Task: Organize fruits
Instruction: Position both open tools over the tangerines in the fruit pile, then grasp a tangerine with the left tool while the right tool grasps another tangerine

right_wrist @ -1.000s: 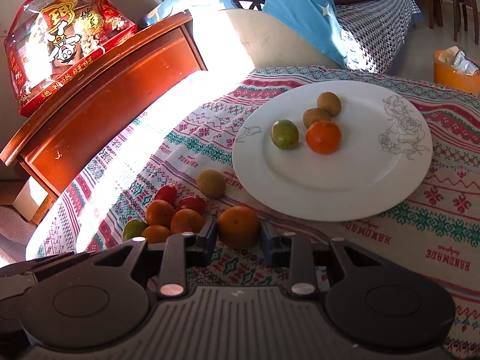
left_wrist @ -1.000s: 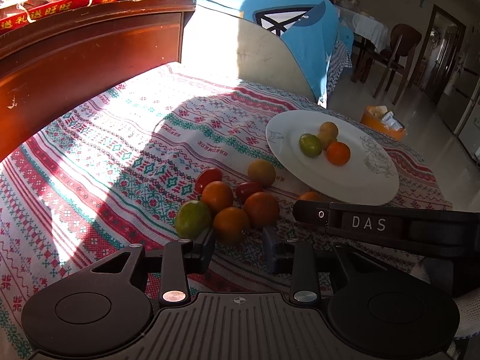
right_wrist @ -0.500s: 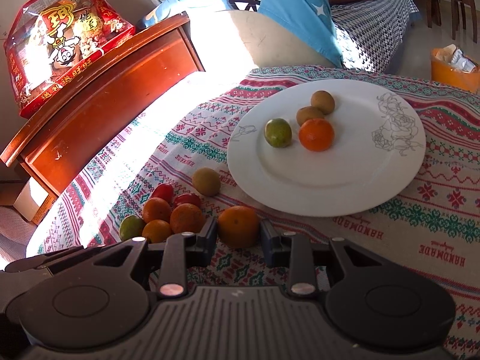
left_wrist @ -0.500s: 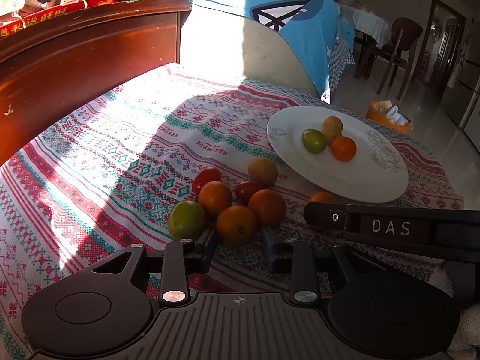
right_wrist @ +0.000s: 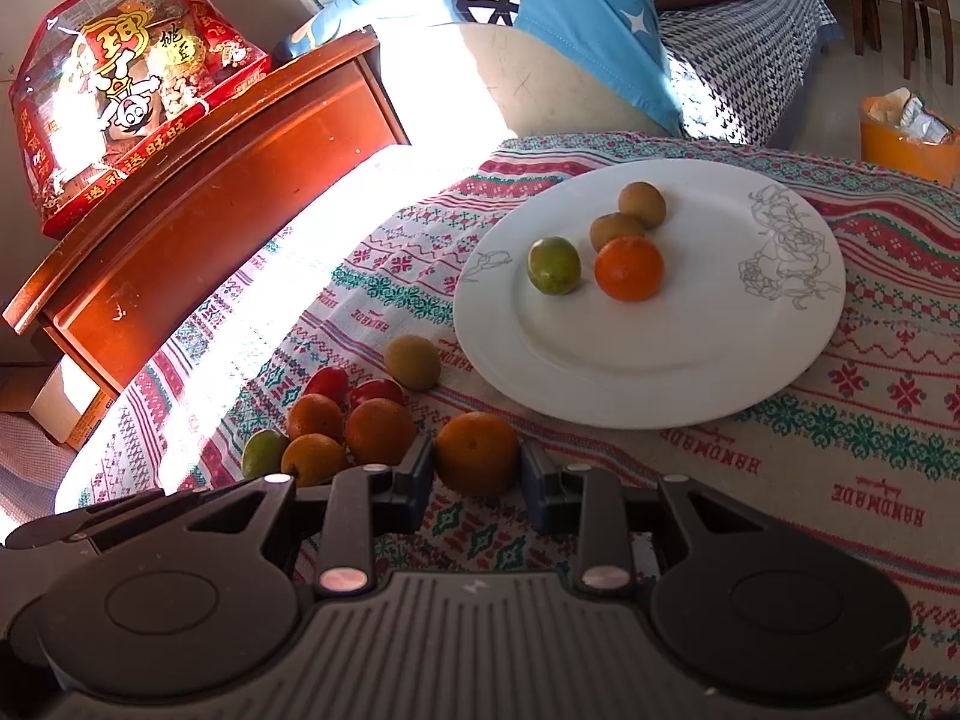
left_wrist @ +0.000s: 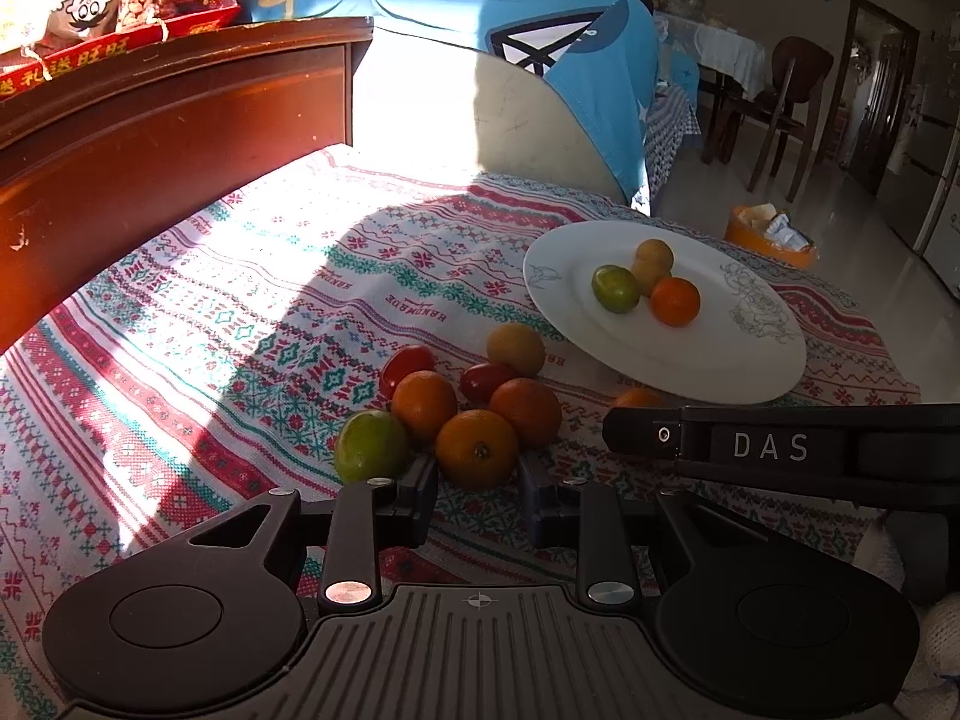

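Between right gripper (right_wrist: 477,483) jaws I'm seeing an orange (right_wrist: 477,452), touching both; left gripper (left_wrist: 477,495) jaws spread behind another orange (left_wrist: 477,449).

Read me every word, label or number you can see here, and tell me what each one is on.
"DAS": white letters on the right tool's black body, seen from the left wrist view.
"HANDMADE": stitched repeatedly in red on the patterned tablecloth, upside down from these views.
Large Chinese characters: on the red snack bag atop the wooden headboard; glare leaves them unreadable to me.
No numbers are readable.
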`<state>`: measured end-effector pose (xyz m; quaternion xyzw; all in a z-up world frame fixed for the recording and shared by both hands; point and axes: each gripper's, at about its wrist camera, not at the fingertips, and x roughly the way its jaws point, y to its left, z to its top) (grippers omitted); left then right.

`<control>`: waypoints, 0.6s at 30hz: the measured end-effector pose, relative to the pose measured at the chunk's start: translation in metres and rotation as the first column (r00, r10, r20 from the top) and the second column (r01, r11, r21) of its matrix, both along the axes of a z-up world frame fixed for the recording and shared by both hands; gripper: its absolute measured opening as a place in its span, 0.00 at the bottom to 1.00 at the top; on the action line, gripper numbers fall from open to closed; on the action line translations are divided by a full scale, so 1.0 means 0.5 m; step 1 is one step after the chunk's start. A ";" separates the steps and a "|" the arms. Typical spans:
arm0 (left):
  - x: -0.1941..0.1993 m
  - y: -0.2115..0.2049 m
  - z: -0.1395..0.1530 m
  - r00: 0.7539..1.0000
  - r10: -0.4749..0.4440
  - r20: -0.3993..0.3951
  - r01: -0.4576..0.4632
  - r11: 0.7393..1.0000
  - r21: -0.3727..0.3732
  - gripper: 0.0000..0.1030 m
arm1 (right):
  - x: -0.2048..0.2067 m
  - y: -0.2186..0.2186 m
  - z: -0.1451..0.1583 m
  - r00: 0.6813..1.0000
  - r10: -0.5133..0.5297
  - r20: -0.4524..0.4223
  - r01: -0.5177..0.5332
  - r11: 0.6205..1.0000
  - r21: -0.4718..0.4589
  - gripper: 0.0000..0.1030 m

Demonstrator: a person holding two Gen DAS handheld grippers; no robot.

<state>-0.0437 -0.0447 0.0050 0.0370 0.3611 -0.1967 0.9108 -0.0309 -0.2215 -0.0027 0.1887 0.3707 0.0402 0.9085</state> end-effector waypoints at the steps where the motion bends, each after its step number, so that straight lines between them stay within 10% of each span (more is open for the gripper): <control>1: 0.000 0.001 -0.001 1.000 0.002 0.000 -0.002 1.000 0.001 0.25 | -0.001 0.000 0.001 1.000 0.000 0.000 0.000 1.000 0.001 0.30; 18: -0.005 -0.003 0.053 0.999 0.019 0.034 -0.017 0.998 -0.057 0.25 | -0.023 -0.022 0.048 0.998 -0.016 0.064 0.013 0.999 0.042 0.30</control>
